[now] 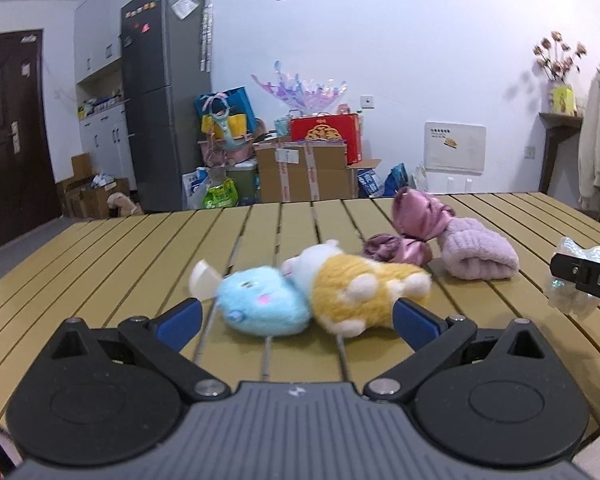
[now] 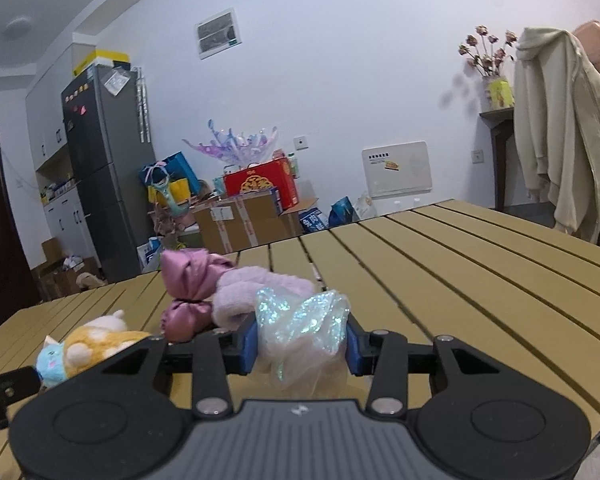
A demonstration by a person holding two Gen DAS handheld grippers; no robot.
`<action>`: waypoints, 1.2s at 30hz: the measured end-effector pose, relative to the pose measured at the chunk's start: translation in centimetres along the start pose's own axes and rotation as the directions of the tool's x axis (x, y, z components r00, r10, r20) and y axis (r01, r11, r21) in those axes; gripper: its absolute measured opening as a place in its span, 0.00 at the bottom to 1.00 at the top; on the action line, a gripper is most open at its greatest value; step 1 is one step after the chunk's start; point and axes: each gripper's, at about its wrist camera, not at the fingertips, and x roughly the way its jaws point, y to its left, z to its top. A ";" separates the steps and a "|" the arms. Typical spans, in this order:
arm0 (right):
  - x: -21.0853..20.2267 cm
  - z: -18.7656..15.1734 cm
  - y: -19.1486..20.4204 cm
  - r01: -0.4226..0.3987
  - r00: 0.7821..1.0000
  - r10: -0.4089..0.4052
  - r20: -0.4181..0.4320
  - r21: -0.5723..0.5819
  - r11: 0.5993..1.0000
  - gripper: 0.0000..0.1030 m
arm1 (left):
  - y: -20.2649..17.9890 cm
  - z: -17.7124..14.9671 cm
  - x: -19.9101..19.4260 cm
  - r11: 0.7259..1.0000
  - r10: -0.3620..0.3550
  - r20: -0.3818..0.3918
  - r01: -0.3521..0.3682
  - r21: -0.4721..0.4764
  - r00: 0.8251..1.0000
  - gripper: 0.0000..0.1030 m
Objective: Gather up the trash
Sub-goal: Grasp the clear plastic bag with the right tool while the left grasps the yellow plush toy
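While plush toys [image 1: 320,288] crowd it, left claw [image 1: 296,320] gapes.

White walls; dark wooden door [image 1: 10,136] at left, white cabinets [image 1: 100,80], grey refrigerator [image 1: 164,100]. Stacked cardboard boxes [image 1: 304,176] and red gift box [image 1: 326,136] against wall. Slatted tan table [image 1: 100,264]; dried flowers [image 2: 488,52] on dark shelf [image 2: 496,114]; cream garment [image 2: 560,132] hanging at right.

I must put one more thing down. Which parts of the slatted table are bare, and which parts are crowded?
Bare: the table's wide stretch beyond the right gripper, which grips the glittery wrapper, and the slats beside the blue plush. Crowded: the middle, where the yellow plush, satin scrunchies and lilac knit roll lie close together.
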 end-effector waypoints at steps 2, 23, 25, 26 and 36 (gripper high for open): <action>0.1 0.1 -0.8 0.005 1.000 -0.005 0.002 0.010 1.000 0.40 | -1.2 0.3 0.8 1.000 -0.009 -0.001 0.009 0.025 1.000 1.00; 2.4 0.2 -4.3 0.025 1.000 -0.025 -0.001 0.098 0.995 0.39 | -9.6 1.8 9.0 0.977 0.158 -0.094 -0.142 0.159 0.983 1.00; 2.6 0.2 -4.2 0.027 1.000 -0.027 -0.004 0.096 0.995 0.39 | -9.8 1.7 9.6 0.972 0.182 -0.108 -0.162 0.169 0.977 1.00; 2.6 0.1 -4.3 0.028 1.000 -0.028 -0.005 0.096 0.995 0.39 | -9.7 1.7 9.8 0.972 0.187 -0.116 -0.166 0.168 0.975 1.00; 2.7 0.0 -4.3 0.035 0.999 -0.035 -0.006 0.097 0.995 0.39 | -8.6 1.1 11.2 0.976 0.191 -0.177 -0.167 0.141 0.966 1.00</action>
